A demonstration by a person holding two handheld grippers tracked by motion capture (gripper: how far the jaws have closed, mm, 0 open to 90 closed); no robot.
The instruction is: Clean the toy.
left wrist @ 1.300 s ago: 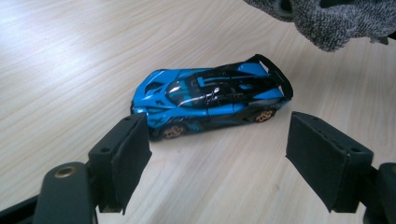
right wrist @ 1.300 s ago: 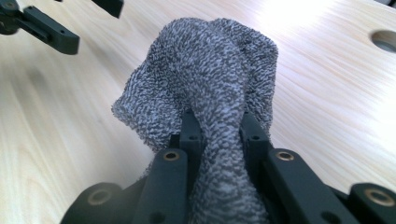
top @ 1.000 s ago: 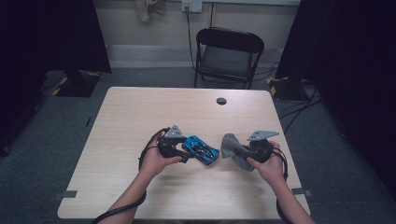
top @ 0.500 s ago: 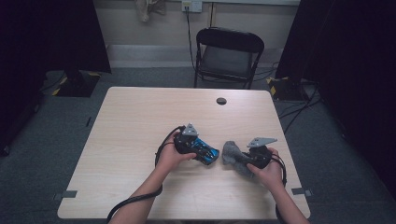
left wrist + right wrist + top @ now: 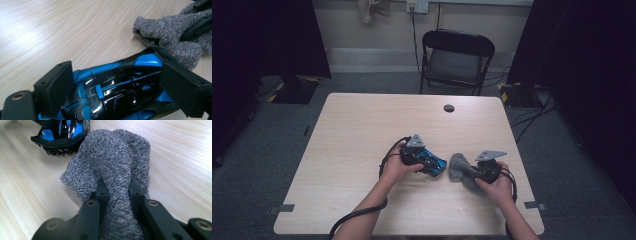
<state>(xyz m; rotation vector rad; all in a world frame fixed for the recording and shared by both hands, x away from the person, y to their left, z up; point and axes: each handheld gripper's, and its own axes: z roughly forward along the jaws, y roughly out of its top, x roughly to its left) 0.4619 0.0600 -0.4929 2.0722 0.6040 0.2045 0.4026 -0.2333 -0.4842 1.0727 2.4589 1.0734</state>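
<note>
Blue and black, the toy car [image 5: 117,85] sits between the jaws of the left hand-held gripper [image 5: 424,157], which clamp its sides low over the pale wood surface [image 5: 357,130]. Just beside the car's end, the right hand-held gripper [image 5: 116,192] pinches a bunched grey cloth [image 5: 115,157] that rests on the surface.

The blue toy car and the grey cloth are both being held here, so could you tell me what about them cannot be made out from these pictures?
- Blue toy car: in the left gripper view its wheels and underside are hidden by its body and cut off by the bottom edge.
- Grey cloth: in the right gripper view the pinched part is hidden between the jaws.
- High view: the car and cloth are too small for detail.
</note>
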